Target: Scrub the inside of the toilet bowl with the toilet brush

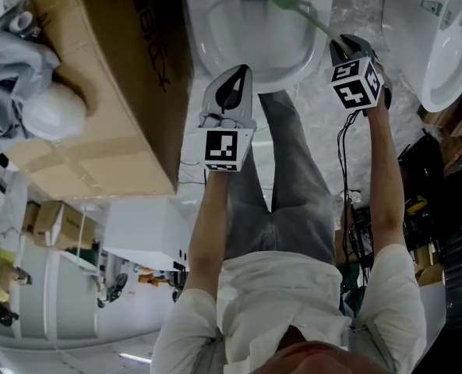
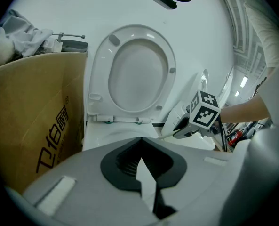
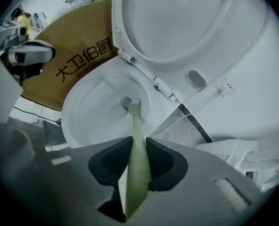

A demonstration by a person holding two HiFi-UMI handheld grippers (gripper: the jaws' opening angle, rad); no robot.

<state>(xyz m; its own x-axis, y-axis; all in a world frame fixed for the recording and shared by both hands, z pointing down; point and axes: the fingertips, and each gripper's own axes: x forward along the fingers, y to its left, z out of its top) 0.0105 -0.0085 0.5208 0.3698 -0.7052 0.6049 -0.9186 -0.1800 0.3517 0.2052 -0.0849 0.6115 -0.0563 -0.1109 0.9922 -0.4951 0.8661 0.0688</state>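
Note:
The white toilet bowl (image 1: 215, 29) is at the top of the head view, its seat and lid (image 2: 139, 74) raised. My right gripper (image 1: 347, 53) is over the bowl's right rim, shut on the pale green handle of the toilet brush (image 3: 135, 126). The brush head (image 3: 133, 106) is down inside the bowl (image 3: 92, 107), near the drain. My left gripper (image 1: 229, 92) hovers just in front of the bowl's near rim with its jaws shut and nothing between them (image 2: 140, 147). It sees the right gripper's marker cube (image 2: 205, 109) off to the right.
A large brown cardboard box (image 1: 98, 92) stands close against the toilet's left side, with a grey cloth (image 1: 12, 76) on it. A second white toilet (image 1: 449, 61) is at the right. Cables (image 1: 347, 209) and tools lie on the floor by the person's right leg.

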